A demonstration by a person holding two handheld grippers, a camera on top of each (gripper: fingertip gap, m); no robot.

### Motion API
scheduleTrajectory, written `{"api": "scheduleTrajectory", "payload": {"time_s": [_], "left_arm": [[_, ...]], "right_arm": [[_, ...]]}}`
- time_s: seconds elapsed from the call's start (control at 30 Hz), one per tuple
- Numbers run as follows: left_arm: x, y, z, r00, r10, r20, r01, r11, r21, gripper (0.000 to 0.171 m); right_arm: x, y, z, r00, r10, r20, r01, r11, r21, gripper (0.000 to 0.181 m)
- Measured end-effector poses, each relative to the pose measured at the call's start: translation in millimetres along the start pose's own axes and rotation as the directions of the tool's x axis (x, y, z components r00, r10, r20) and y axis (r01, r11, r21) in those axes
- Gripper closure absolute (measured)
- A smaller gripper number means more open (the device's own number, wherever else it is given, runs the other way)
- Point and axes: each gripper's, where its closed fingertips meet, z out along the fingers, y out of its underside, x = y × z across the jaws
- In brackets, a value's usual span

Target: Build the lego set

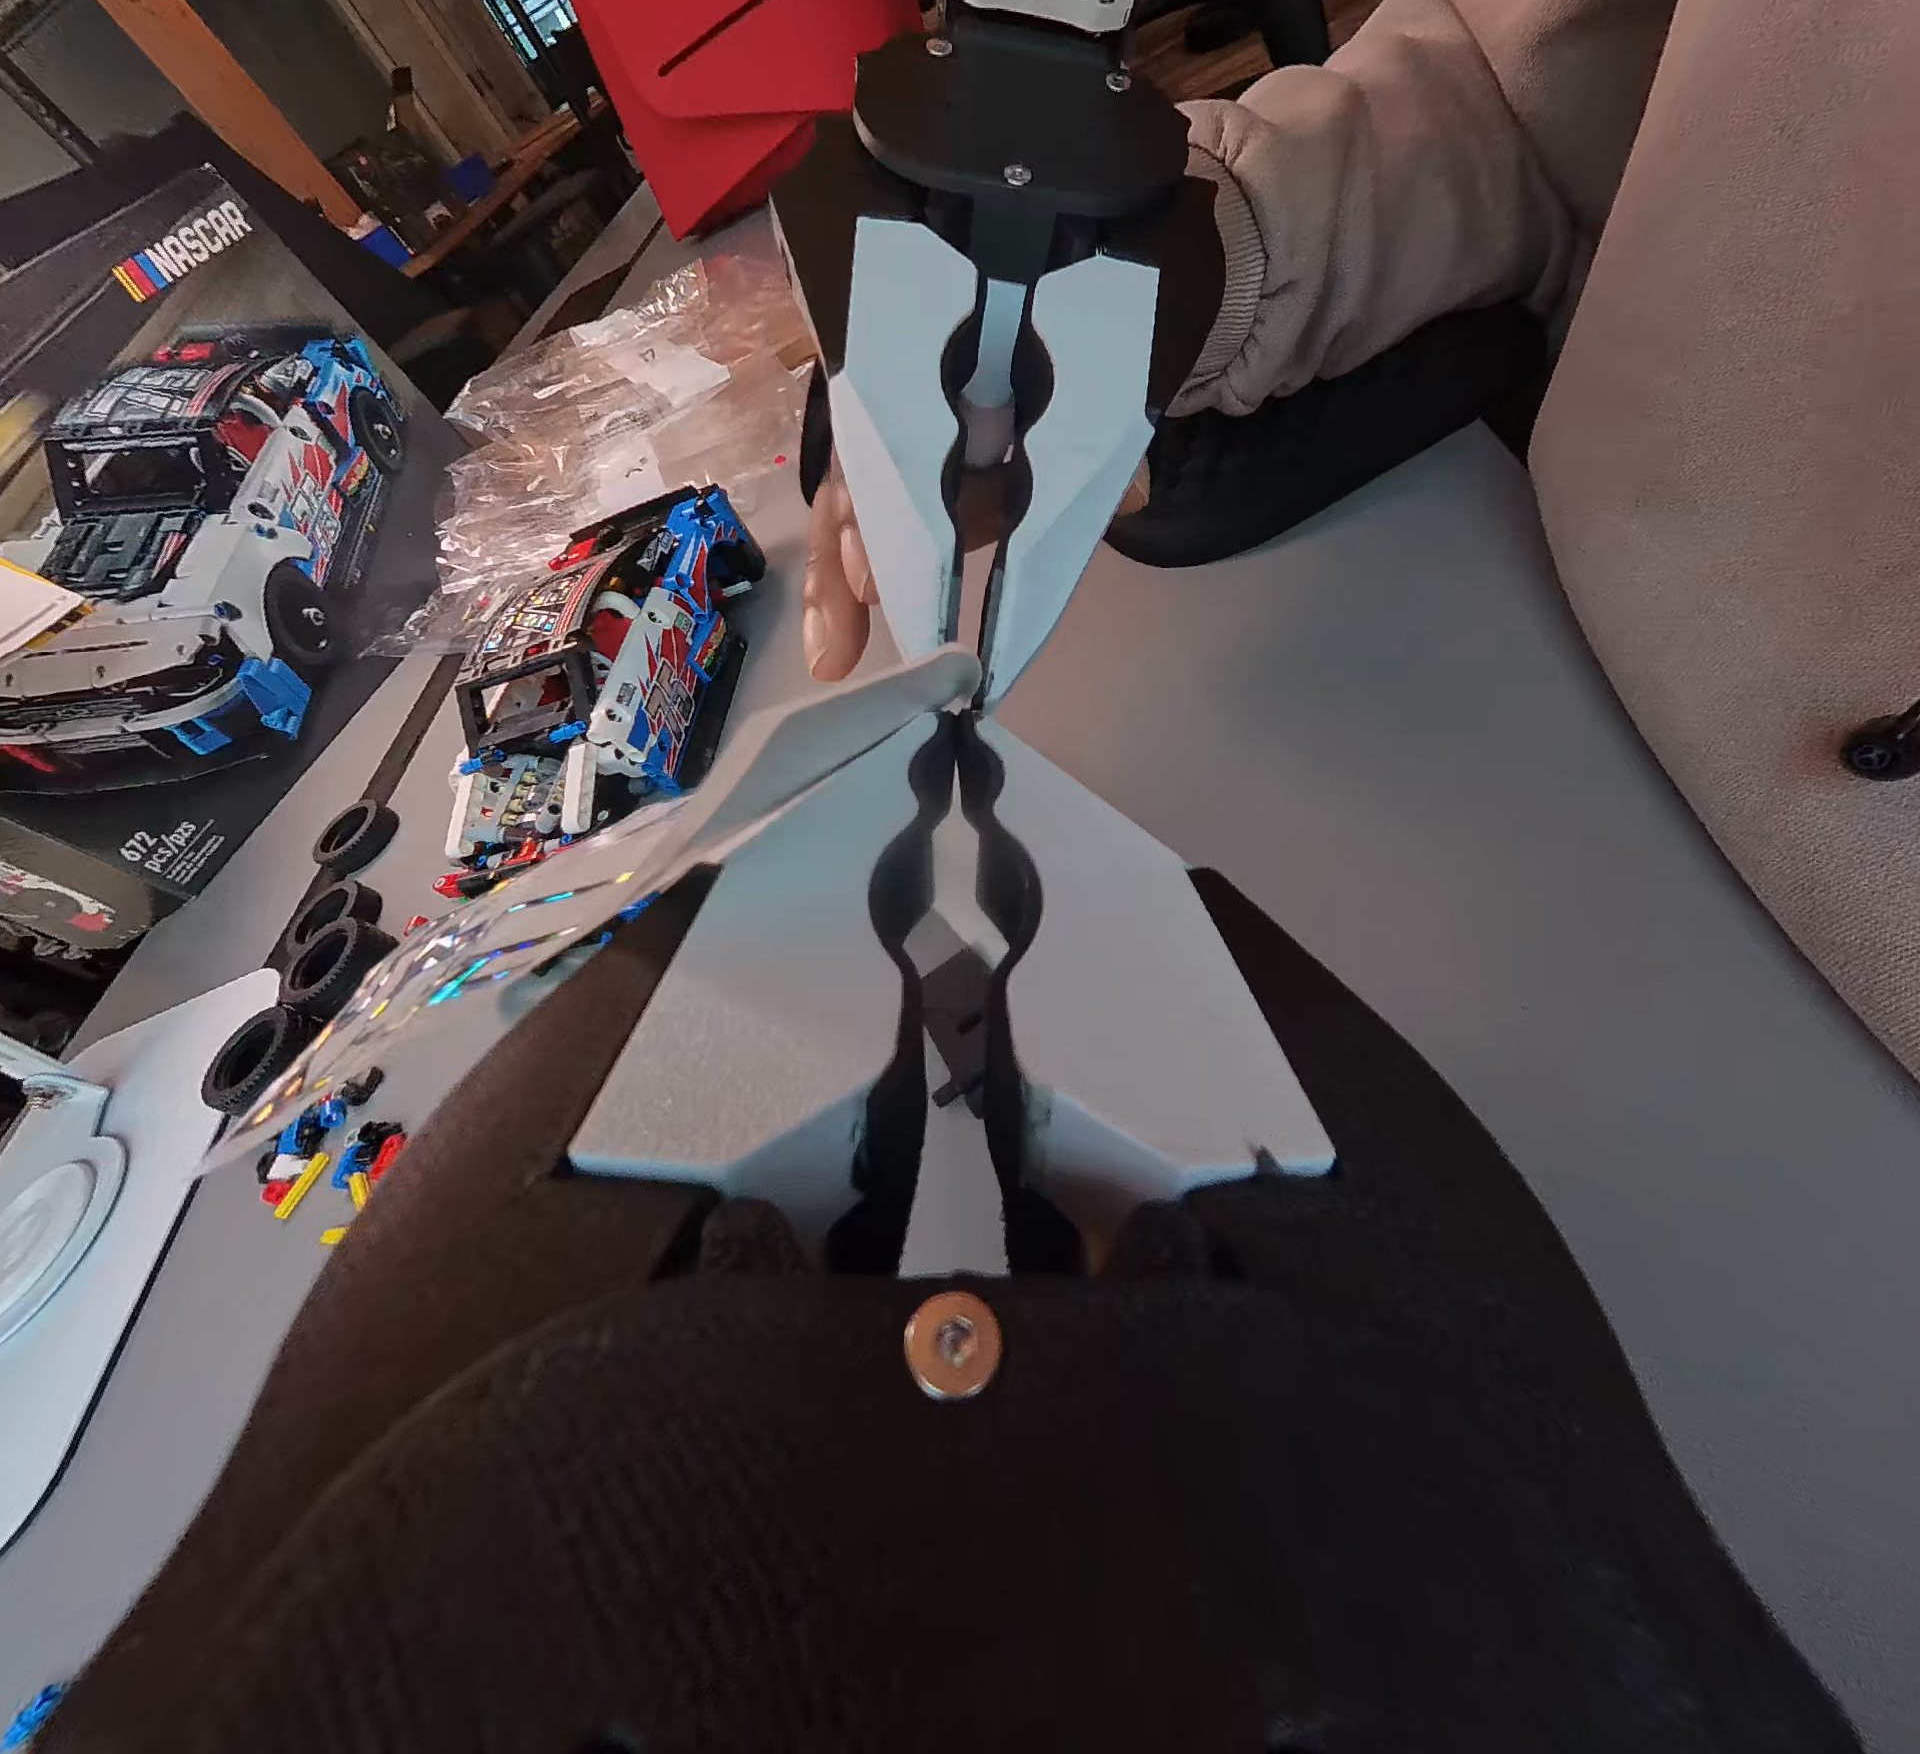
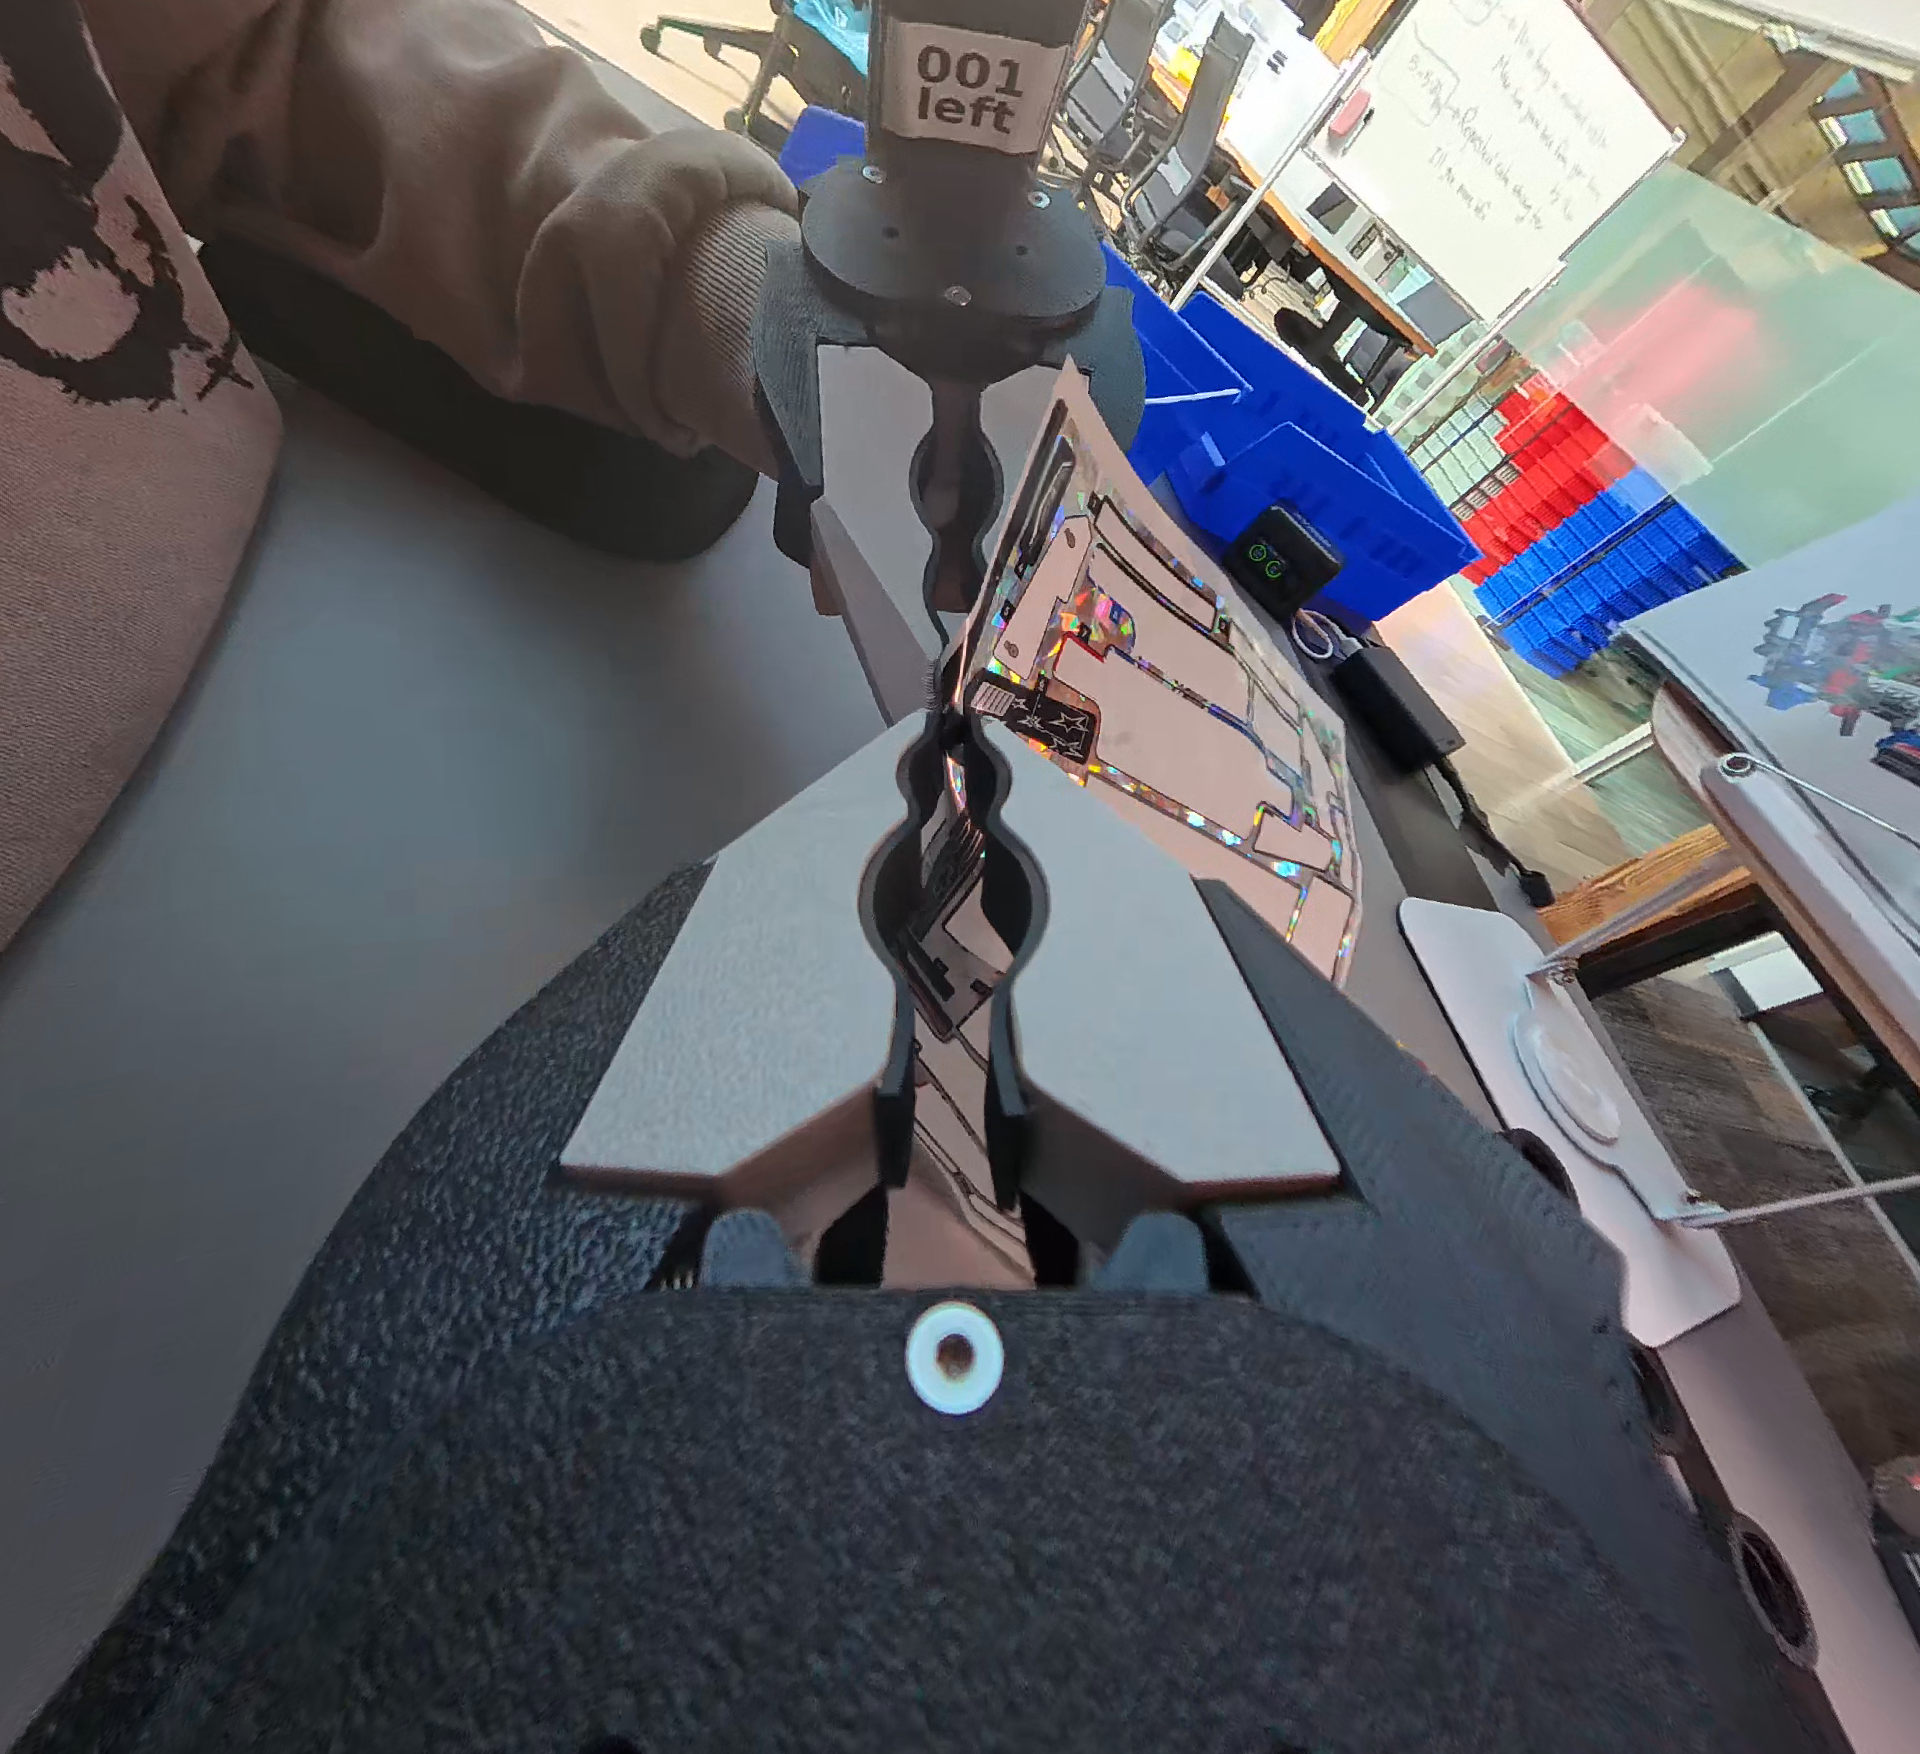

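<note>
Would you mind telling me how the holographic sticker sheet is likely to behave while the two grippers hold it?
The sticker sheet is probably floppy: it bows between the left gripper and right gripper. It seems light, since fingertip pinches carry it clear of the table. Its glossy face may be slippery, so it could slide if pulled.

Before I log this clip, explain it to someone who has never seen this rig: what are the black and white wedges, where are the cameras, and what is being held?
A person holds a handheld two-finger gripper in each hand; each carries a camera looking along its own fingers. In the left wrist view the left gripper is in front and the right gripper faces it, tip to tip. Both pinch a shiny sticker sheet above the grey table. On the table lie a part-built Lego race car, loose tyres, small bricks, empty plastic bags and the set's box.
</note>
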Motion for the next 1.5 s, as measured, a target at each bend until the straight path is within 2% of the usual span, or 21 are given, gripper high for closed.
{"api": "scheduleTrajectory", "payload": {"time_s": [0.1,0.27,0.67,1.0,1.27,1.5], "left_arm": [[1.2,-2.3,-0.4,1.000,-0.024,-0.016,0.024,1.000,0.009,0.171],[0.9,-12.8,-3.6,0.994,-0.096,-0.046,0.100,0.992,0.079,0.171],[-1.6,-9.4,-1.6,0.981,-0.181,-0.066,0.185,0.980,0.071,0.171],[-6.9,-3.5,-1.4,0.983,-0.180,-0.031,0.181,0.982,0.053,0.171],[-24.0,-14.0,-13.0,0.979,-0.200,0.039,0.194,0.973,0.127,0.171],[-54.7,-22.7,-33.3,0.929,-0.363,0.077,0.335,0.909,0.249,0.171]], "right_arm": [[-1.5,-1.0,-0.9,1.000,-0.005,0.010,0.004,1.000,0.007,0.181],[-0.8,-9.9,-6.5,0.995,0.087,0.053,-0.091,0.993,0.075,0.180],[-0.6,-6.7,-4.5,0.998,-0.054,-0.011,0.054,0.999,-0.005,0.181],[4.4,-2.7,-7.0,1.000,-0.008,-0.019,0.008,1.000,-0.003,0.181],[24.7,-12.1,-20.1,0.981,0.194,-0.026,-0.190,0.976,0.107,0.181],[55.6,-29.8,-44.4,0.934,0.349,-0.073,-0.318,0.908,0.273,0.181]]}}
